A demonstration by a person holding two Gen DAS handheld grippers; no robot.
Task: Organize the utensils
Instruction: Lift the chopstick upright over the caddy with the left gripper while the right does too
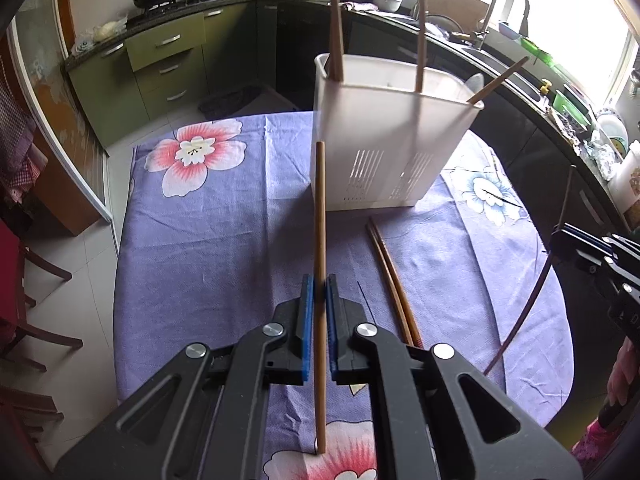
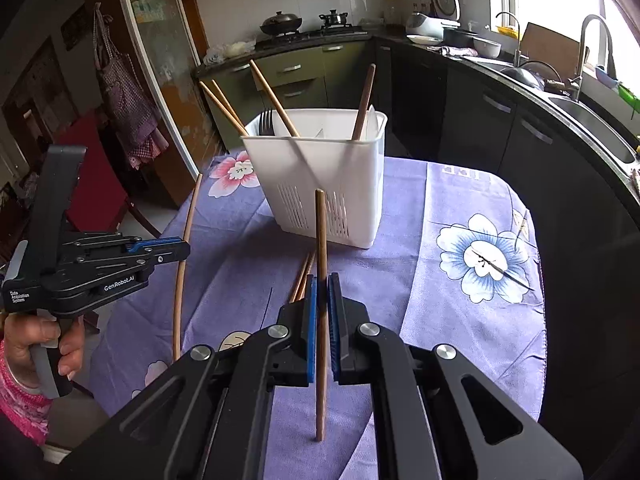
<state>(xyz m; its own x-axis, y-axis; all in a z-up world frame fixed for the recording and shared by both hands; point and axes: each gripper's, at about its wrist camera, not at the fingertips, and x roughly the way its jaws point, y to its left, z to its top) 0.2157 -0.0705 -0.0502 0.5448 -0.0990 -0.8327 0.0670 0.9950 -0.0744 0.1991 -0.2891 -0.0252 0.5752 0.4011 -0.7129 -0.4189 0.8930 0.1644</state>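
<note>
A white utensil holder (image 1: pixel 384 140) stands on the tabletop (image 1: pixel 224 232), several chopsticks and a fork (image 2: pixel 266 122) upright inside. Two loose chopsticks (image 1: pixel 390 280) lie just before it. The left gripper (image 1: pixel 318 292) has its jaws clamped on one chopstick (image 1: pixel 320 220); the right gripper (image 2: pixel 322 292) likewise pinches another chopstick (image 2: pixel 321 240).

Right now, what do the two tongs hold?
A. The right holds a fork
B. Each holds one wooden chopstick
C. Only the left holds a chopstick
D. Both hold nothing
B: the left tongs are shut on one wooden chopstick, and the right tongs are shut on another chopstick, while two more chopsticks lie on the tablecloth beside the white utensil caddy.
</note>
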